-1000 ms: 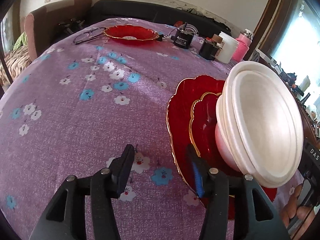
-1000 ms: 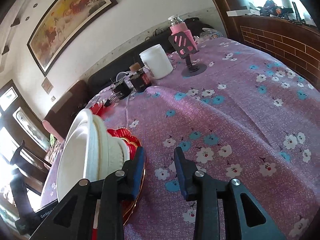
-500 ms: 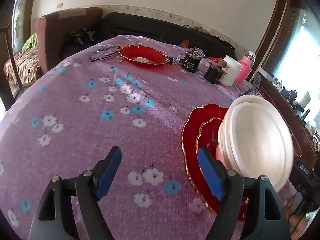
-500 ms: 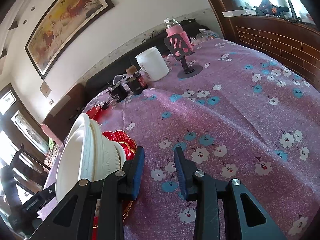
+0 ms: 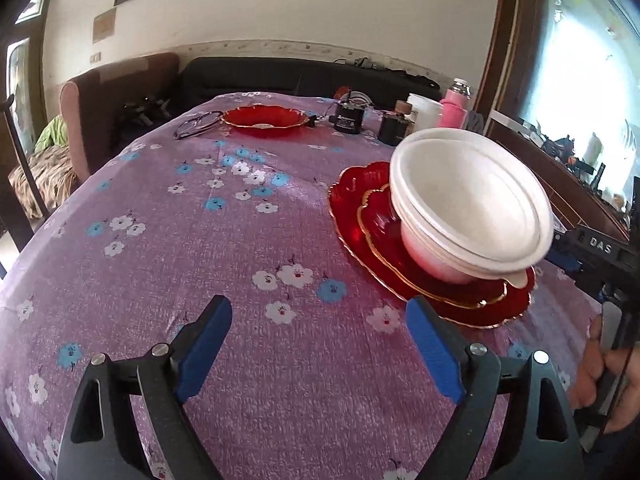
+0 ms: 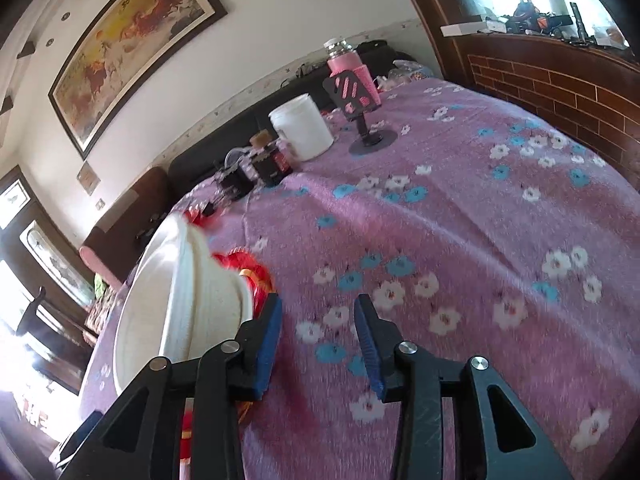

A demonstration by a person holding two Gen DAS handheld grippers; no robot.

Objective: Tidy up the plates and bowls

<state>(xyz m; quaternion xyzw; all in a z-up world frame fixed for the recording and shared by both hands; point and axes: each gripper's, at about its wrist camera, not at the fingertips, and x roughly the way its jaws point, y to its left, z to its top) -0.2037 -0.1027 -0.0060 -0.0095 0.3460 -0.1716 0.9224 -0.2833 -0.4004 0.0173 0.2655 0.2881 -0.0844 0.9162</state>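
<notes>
Your left gripper [image 5: 319,338] is opening wide, with nothing between its fingers, only the purple cloth [image 5: 208,240]. The 2 white bowls [image 5: 468,204] sit stacked on 2 red plates [image 5: 356,216], just past your right finger. Your right gripper [image 6: 318,338] is opening too, holding nothing. The bowls are just beside its left finger [image 6: 269,332].
</notes>
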